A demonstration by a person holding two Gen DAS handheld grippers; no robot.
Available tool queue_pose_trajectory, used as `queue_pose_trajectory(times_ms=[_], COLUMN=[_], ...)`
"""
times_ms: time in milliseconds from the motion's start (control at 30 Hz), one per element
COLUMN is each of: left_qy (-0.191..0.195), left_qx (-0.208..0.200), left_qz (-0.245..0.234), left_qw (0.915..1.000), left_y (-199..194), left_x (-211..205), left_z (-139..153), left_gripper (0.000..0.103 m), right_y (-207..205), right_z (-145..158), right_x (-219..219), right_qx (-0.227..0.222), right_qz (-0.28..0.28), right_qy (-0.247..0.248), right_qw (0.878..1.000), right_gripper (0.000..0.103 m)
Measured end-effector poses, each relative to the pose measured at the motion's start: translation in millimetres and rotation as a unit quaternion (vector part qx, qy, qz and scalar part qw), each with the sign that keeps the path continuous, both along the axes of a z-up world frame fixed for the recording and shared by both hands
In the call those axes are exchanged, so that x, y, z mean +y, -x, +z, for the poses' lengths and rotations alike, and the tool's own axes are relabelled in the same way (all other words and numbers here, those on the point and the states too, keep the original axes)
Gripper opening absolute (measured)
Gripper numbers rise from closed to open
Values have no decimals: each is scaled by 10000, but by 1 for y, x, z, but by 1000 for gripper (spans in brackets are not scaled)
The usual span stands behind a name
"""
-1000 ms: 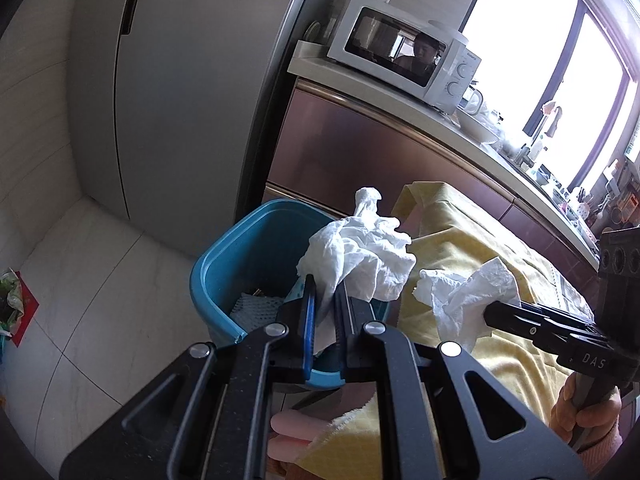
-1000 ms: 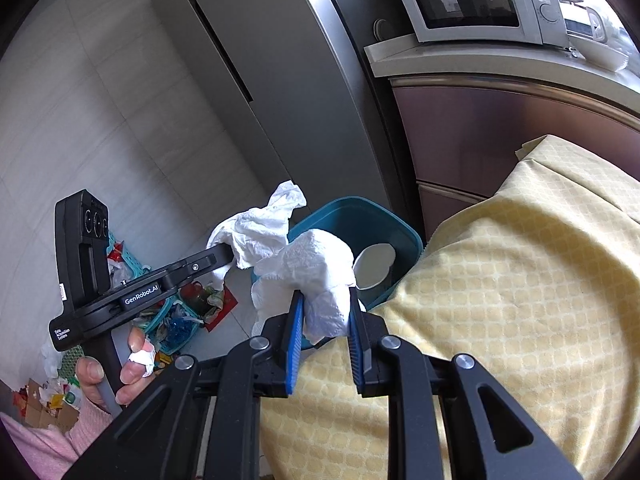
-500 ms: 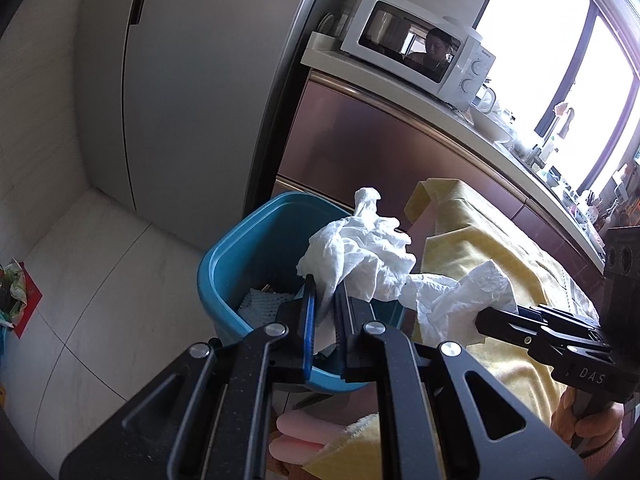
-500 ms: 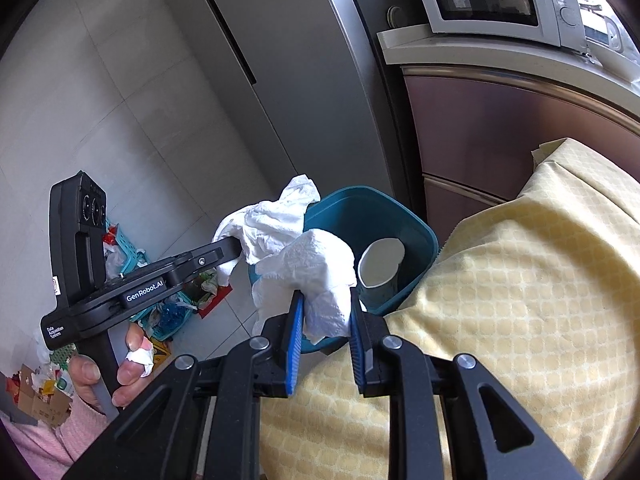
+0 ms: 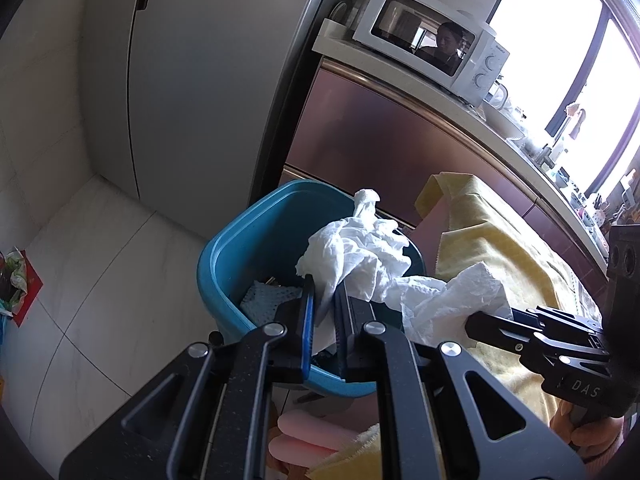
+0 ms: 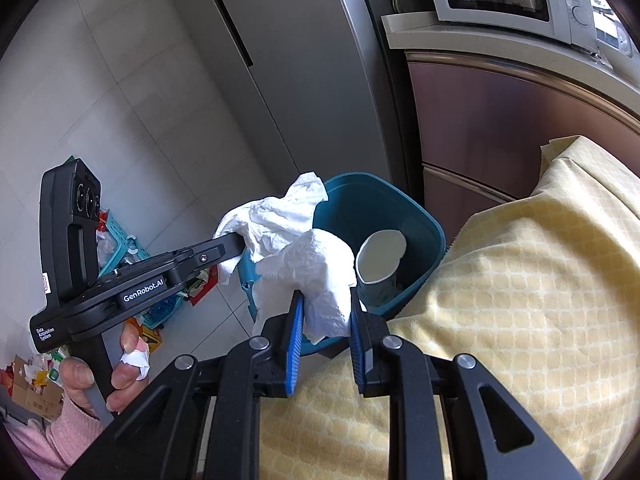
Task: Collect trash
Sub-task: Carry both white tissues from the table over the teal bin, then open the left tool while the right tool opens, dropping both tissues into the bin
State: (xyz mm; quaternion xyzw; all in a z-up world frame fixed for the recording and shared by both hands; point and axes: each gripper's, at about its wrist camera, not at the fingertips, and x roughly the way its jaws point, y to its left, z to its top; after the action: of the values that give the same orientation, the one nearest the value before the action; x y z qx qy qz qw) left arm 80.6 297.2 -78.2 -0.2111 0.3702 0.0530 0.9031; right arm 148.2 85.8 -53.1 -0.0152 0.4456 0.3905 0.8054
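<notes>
My left gripper (image 5: 325, 300) is shut on a crumpled white tissue (image 5: 356, 252) and holds it over the near rim of the teal trash bin (image 5: 244, 240). My right gripper (image 6: 325, 300) is shut on a second crumpled white tissue (image 6: 316, 268), right beside the first one (image 6: 276, 216), over the bin's (image 6: 428, 236) near edge. The right gripper also shows in the left wrist view (image 5: 480, 320) with its tissue (image 5: 452, 296). The bin holds a white paper cup (image 6: 380, 256) and a pale blue cloth (image 5: 268, 300).
The bin stands on the tiled floor against a table with a yellow cloth (image 6: 540, 280). A grey fridge (image 5: 200, 80) and a cabinet with a microwave (image 5: 432, 52) rise behind. Litter and a teal basket (image 6: 120, 248) lie on the floor at left.
Both grippers have moved forward toward the bin with their tissues. The two tissues have come closer together and now sit over the bin's near edge.
</notes>
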Motion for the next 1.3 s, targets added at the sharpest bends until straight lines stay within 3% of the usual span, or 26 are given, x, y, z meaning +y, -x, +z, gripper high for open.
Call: queue_pose_trajectory(times_ms=[600, 967, 1100, 1233, 1300], left_qy=[20, -21, -53, -42, -54], left_qx=[262, 358, 351, 286, 242], left_qz=[77, 132, 174, 202, 209], left_qw=[9996, 9993, 9992, 9994, 9995], left_y=[-19, -28, -28, -24, -22], left_x=[2, 2, 3, 6, 6], left_z=[-23, -31, -30, -27, -25], left_gripper=[9, 18, 30, 35, 36], right_y=[-9, -14, -16, -15, -15], right_z=[-18, -24, -23, -21, -22], right_x=[27, 41, 41, 40, 38], right_qx=[130, 191, 202, 135, 125], right_qz=[77, 141, 139, 120, 99], right_qy=[491, 664, 661, 644, 630], right_qw=[9987, 9975, 9975, 9978, 9979], right_gripper=[24, 29, 36, 51, 51])
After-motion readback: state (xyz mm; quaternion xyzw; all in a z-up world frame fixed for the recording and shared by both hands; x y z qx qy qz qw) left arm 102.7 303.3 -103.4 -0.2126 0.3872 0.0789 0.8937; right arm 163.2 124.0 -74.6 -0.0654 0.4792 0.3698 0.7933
